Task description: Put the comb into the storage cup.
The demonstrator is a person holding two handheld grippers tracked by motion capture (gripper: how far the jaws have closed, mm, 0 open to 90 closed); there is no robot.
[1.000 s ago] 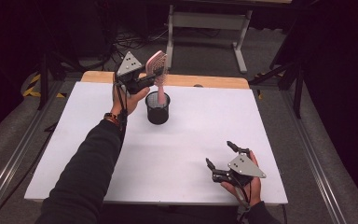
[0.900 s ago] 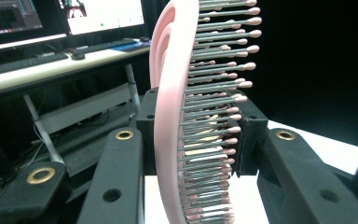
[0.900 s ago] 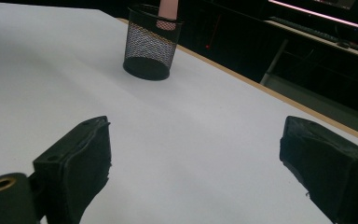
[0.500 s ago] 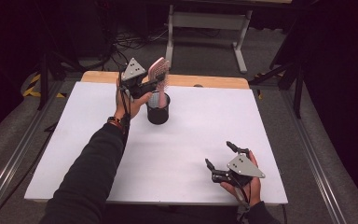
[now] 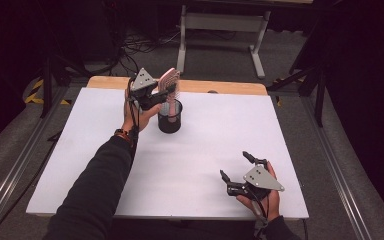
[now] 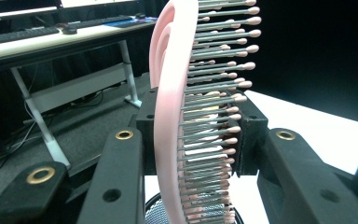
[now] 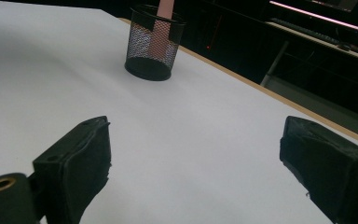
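Pink brush: a pink hairbrush [image 5: 169, 85] is seen upper centre of the high view, upright, bristles turned right, its handle sunk in the cup.
Mesh cup: a black wire cup [image 5: 170, 116] is stood on the white worktop [image 5: 205, 145], near the far edge; in the right gripper view it is placed at top centre [image 7: 151, 44].
Left claw: the left claw [image 5: 156, 96] is clamped on the hairbrush head, which is pressed between both pads [image 6: 144, 135].
Right claw: the right claw [image 5: 236, 172] is held apart with nothing between its jaws, lower right of the high view, well apart from the cup.
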